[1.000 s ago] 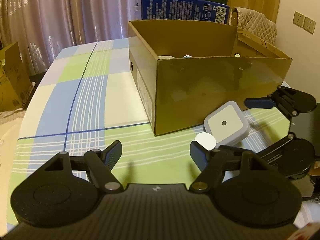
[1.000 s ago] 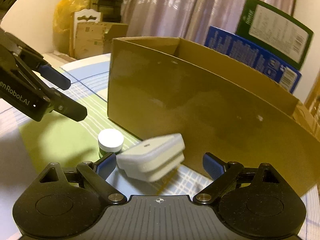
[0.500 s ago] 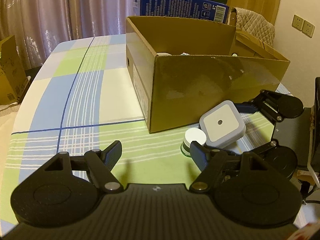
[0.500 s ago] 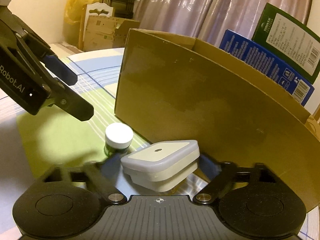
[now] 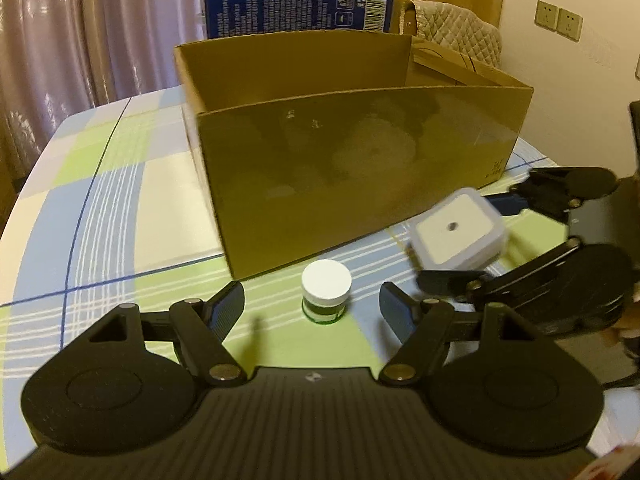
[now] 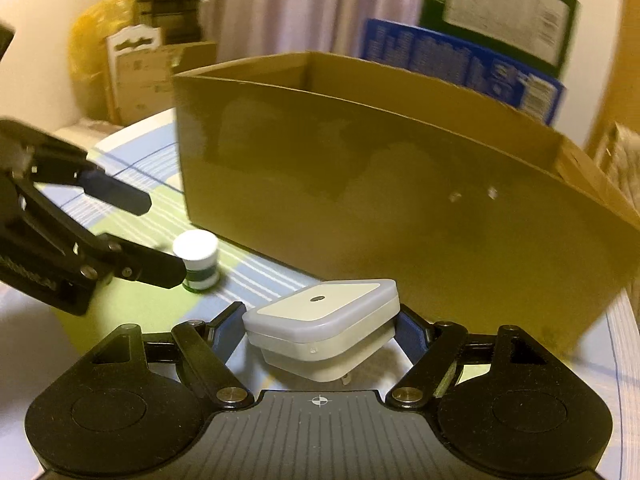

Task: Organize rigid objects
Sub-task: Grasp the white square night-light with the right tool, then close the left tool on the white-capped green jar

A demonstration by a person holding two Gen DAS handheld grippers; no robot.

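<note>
My right gripper (image 6: 322, 330) is shut on a white square plug-in night light (image 6: 324, 320) and holds it just above the table, in front of the open cardboard box (image 6: 380, 184). The light also shows in the left wrist view (image 5: 458, 234), to the right. My left gripper (image 5: 312, 306) is open. A small white-capped green jar (image 5: 326, 290) stands upright on the checked tablecloth between its fingertips, not touched. The jar also shows in the right wrist view (image 6: 198, 258), beside the left gripper's fingers (image 6: 156, 268). The box (image 5: 352, 152) stands close behind the jar.
Blue and green printed boxes (image 5: 296, 12) stand behind the cardboard box. A quilted chair back (image 5: 452, 32) is at the far right. The tablecloth (image 5: 100, 208) stretches to the left. More cardboard boxes and a yellow bag (image 6: 92, 48) lie beyond the table.
My left gripper has moved right, so the jar now lies between its open fingers. My right gripper has closed on the night light and lifted it level.
</note>
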